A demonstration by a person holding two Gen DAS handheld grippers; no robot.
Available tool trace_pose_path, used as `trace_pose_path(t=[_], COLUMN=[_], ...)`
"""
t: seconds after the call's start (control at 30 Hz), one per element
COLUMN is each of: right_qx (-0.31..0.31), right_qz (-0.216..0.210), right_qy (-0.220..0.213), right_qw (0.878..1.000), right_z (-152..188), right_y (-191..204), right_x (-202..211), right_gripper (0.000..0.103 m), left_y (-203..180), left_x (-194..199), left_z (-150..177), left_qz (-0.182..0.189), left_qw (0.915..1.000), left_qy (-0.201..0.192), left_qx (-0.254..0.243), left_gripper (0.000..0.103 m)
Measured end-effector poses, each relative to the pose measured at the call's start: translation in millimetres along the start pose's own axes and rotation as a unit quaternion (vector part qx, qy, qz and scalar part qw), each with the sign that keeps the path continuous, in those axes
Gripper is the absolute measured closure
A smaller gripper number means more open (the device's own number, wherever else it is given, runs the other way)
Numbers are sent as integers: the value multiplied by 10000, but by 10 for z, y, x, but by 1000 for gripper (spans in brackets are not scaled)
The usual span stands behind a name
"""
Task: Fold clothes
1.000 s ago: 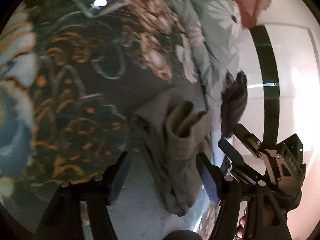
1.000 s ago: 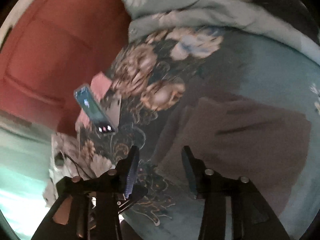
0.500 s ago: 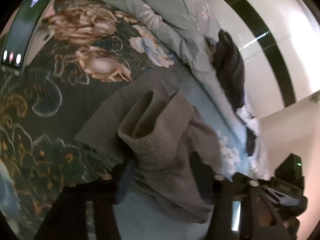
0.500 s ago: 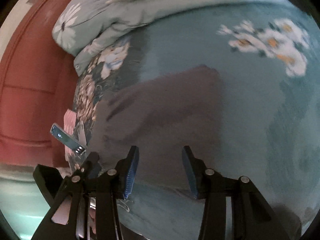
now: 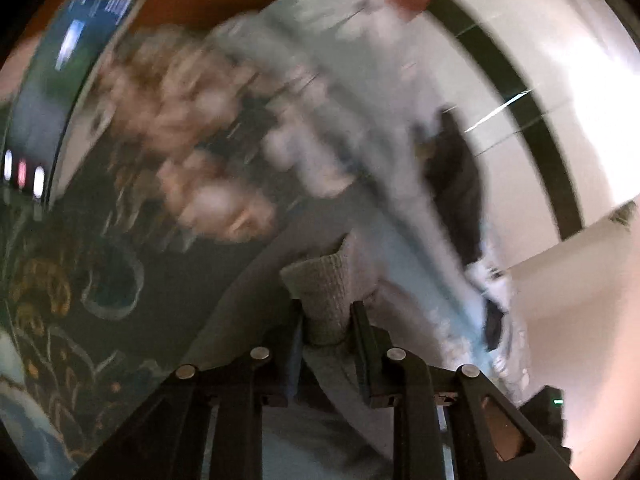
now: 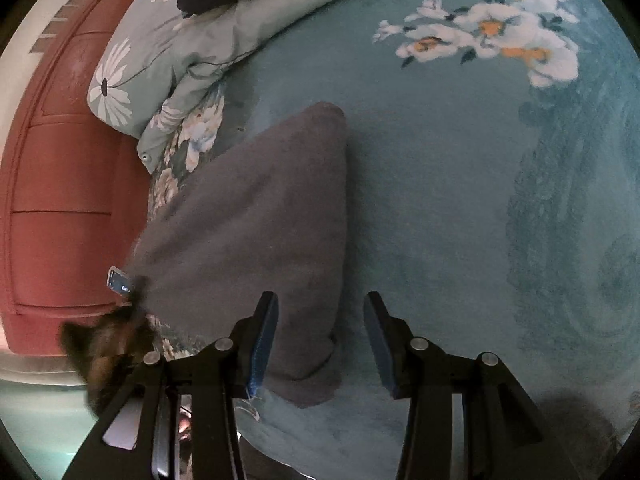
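Though blurred, no legible phone (image 5: 60, 92) text.

Both views are dim and bent by the fisheye, with black corners around the round frame. The left wrist view is heavily motion-blurred — the floral blanket (image 5: 192, 168) and pillow (image 5: 340, 80) smear into streaks, while a bright wall (image 5: 560, 80) at the right blows out with glare. The right wrist view is sharper, evenly lit — only a dark blurred shape (image 6: 108, 356) at lower left smears.
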State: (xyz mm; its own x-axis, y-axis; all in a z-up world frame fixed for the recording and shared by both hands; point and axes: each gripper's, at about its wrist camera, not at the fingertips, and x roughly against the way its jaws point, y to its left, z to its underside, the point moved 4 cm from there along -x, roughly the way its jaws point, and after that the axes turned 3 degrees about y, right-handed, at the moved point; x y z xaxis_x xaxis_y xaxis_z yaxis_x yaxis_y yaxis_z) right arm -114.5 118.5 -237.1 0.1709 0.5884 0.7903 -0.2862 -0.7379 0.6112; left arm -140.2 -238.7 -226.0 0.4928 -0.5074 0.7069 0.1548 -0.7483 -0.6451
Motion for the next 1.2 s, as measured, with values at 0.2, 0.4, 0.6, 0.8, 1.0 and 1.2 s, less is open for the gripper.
trace_pose_path(t=[0.2,0.4,0.6,0.8,1.0,1.2], right_qx=[-63,-121,-197,-327,-643,-308], right_qz=[-69,-244,-391,-522,-791,-880], right_qy=[189,326,279,178,282,279], right_qw=[9998,9991,9987,9979,9944,9952], right_z=[71,142,195,196,101,-141], right_y=[-33,-9,-6,15,-68,21], right_x=[-167,-373,-489,-504,-437,-154], right_gripper=[57,57,57,58,81,84], left_y=[345,196,229,602,477,215], left_x=[-188,-93,-103,-226,-206,-72], left_z=[135,100,-11,-47,40,151], left_qz=[-207,-866,-1238,-265,-247,41], left_qw=[9984,9950,9889,9951,9954,9957], left_qy=[376,400,425,872,878,880], left_qx=[371,-280,-699,381,279,290], left_gripper=[74,56,34,32,36,64])
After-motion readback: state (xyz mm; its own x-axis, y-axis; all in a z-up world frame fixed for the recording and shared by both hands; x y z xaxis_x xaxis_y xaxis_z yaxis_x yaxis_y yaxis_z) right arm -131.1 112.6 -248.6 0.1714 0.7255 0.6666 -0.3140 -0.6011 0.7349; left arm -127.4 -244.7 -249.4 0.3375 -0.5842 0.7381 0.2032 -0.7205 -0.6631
